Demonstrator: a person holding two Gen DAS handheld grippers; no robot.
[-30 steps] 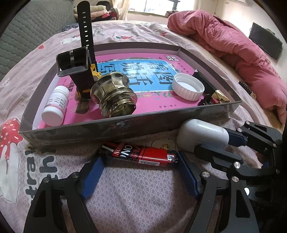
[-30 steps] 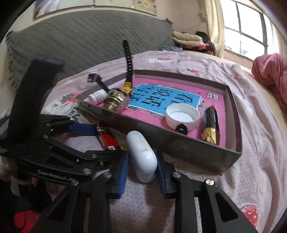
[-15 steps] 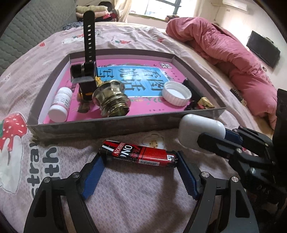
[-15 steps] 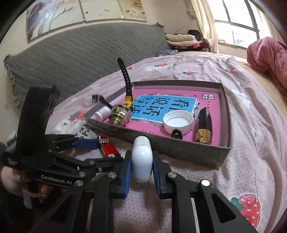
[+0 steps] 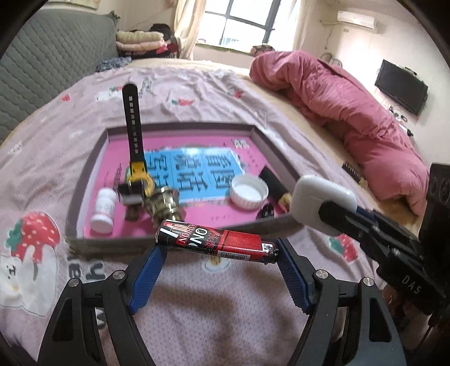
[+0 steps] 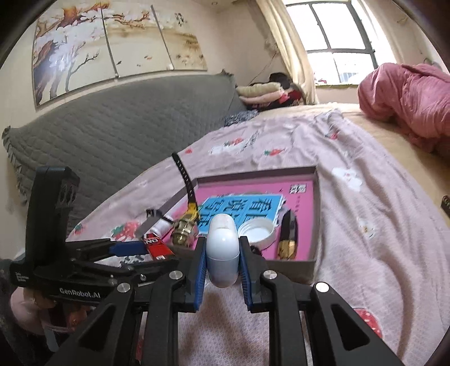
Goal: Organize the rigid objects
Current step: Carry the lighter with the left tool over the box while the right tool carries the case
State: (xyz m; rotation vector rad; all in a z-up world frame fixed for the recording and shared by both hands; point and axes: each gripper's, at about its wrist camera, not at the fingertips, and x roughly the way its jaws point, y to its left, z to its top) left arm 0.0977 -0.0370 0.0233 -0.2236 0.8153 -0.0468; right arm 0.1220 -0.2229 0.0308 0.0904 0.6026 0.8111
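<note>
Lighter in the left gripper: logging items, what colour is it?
Red and black with white lettering; the lighter shows best in the left wrist view.

A crumpled pink duvet is heaped on the strawberry-print bedsheet; a grey quilted headboard is seen behind.

Bright window daylight, fisheye-bent edges, motion blur over the tray.

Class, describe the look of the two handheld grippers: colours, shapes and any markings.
Both the left gripper and the right gripper are matte black angular linkages with silver rivets and ribbed blue finger pads. White lettering reads "GenRobot.AI" on the left one and "DAS" on the right.
</note>
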